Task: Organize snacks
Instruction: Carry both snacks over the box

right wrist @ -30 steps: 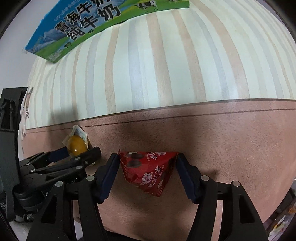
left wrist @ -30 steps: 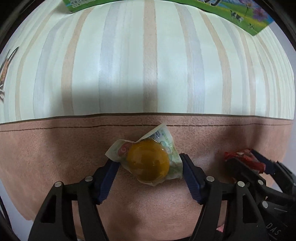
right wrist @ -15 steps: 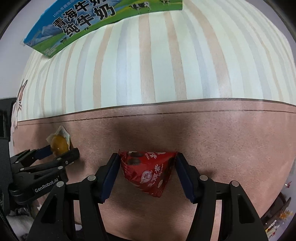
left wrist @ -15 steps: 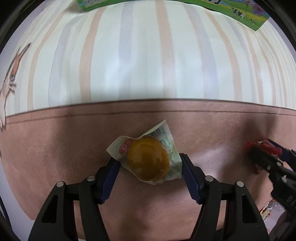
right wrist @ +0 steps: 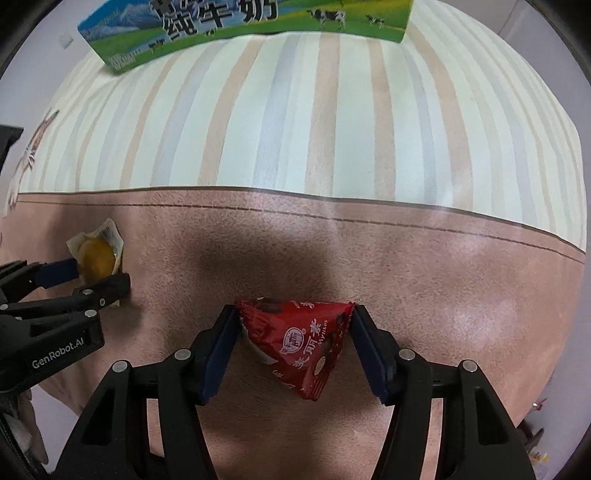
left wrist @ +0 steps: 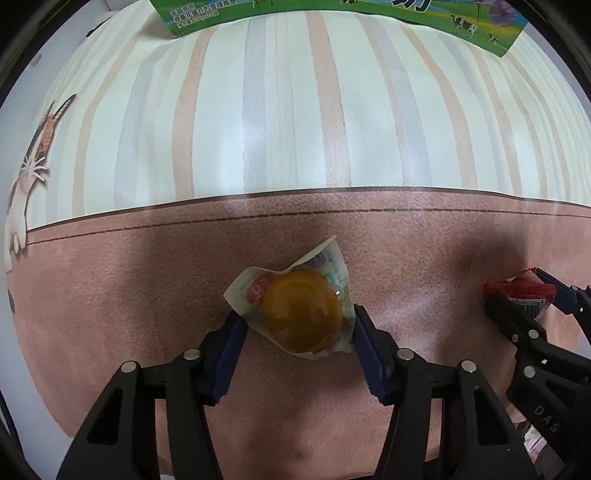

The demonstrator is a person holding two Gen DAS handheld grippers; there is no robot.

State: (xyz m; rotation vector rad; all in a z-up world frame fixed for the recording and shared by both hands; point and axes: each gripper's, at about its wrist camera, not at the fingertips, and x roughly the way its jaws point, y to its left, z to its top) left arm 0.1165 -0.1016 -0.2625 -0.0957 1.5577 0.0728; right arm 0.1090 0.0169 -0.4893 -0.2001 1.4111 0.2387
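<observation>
An orange jelly cup (left wrist: pixel 301 315) in a crinkled clear wrapper sits between the blue pads of my left gripper (left wrist: pixel 297 325). Its jaws are closing and both pads touch the wrapper. A red triangular snack packet (right wrist: pixel 303 343) sits between the pads of my right gripper (right wrist: pixel 293 317). Those jaws are closing too and press on the packet's two upper corners. Both grippers point down over the brown band of the mat (left wrist: pixel 110 295). The left gripper (right wrist: pixel 98 275) with the jelly cup (right wrist: pixel 96 258) shows at the left of the right wrist view. The red packet (left wrist: pixel 524 286) shows at the right of the left wrist view.
A green and blue milk carton (right wrist: pixel 240 26) lies at the far edge of the striped cloth (right wrist: pixel 295 129). A printed cat (left wrist: pixel 33 166) marks the cloth's left side. Small wrapped items lie past the mat's near right corner (right wrist: pixel 535 439).
The left jaws have drawn in against the jelly wrapper, and the right jaws have narrowed slightly on the red packet. The right gripper has slid sideways, away from the left one.
</observation>
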